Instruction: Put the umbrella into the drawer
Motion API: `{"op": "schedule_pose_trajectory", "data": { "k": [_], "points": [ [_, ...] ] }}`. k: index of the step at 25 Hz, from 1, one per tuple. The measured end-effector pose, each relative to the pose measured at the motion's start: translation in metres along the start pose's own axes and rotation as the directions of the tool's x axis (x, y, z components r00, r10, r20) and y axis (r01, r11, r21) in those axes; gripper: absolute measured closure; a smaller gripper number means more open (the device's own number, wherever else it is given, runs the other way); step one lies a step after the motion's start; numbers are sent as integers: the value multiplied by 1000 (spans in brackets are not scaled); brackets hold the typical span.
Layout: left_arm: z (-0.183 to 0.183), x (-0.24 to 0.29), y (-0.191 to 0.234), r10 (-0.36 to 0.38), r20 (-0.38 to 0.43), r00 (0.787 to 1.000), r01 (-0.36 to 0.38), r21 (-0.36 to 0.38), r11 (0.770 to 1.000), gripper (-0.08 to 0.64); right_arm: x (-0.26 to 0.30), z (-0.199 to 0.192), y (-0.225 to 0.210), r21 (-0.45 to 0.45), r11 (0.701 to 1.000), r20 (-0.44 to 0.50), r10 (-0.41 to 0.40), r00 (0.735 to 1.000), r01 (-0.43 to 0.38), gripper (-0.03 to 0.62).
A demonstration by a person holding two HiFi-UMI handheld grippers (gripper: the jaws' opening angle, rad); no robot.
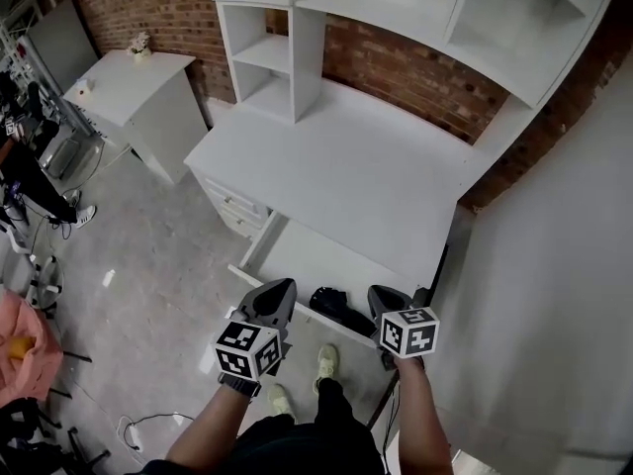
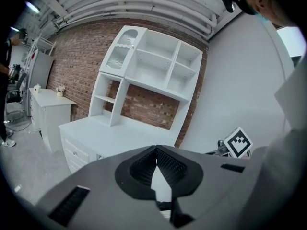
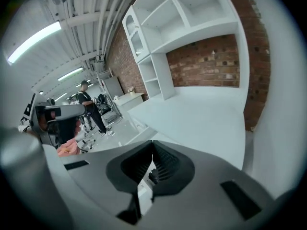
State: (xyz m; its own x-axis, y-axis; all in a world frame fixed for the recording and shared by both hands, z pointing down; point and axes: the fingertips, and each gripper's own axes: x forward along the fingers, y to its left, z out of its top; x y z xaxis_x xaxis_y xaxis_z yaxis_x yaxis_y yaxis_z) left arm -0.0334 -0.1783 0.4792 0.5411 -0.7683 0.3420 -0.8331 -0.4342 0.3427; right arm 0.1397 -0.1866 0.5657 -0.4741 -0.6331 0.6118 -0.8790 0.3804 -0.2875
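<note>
A folded black umbrella (image 1: pixel 334 308) lies inside the open white drawer (image 1: pixel 297 255), near its front edge. The drawer is pulled out from under the white desk (image 1: pixel 346 166). In the head view my left gripper (image 1: pixel 280 290) hovers above the drawer's front left, its jaws shut and empty. My right gripper (image 1: pixel 386 300) hangs just right of the umbrella, above the drawer's front right corner, shut with nothing between its jaws. The left gripper view shows the left gripper (image 2: pixel 156 147) with its tips together. The right gripper view shows the right gripper (image 3: pixel 152 142) closed the same way.
A white hutch with open shelves (image 1: pixel 287 57) stands at the back of the desk against a brick wall. A low white cabinet (image 1: pixel 138 97) sits to the left. A person (image 1: pixel 20 176) and a pink cloth (image 1: pixel 25 349) are at far left. A white wall runs along the right.
</note>
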Motion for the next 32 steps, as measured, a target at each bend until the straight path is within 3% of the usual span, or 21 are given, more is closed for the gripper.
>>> {"op": "schedule_pose_trajectory", "data": {
  "k": [4, 12, 32],
  "points": [
    [20, -12, -11, -32, 24, 999, 31, 8, 999, 554, -36, 33, 10, -15, 999, 121, -44, 992, 46, 588],
    [59, -48, -32, -54, 88, 995, 50, 45, 998, 554, -101, 87, 45, -78, 989, 319, -93, 943, 124, 588],
    [136, -124, -50, -65, 220, 973, 31, 154, 988, 554, -189, 146, 114, -151, 969, 513, -94, 853, 198, 588]
  ]
}}
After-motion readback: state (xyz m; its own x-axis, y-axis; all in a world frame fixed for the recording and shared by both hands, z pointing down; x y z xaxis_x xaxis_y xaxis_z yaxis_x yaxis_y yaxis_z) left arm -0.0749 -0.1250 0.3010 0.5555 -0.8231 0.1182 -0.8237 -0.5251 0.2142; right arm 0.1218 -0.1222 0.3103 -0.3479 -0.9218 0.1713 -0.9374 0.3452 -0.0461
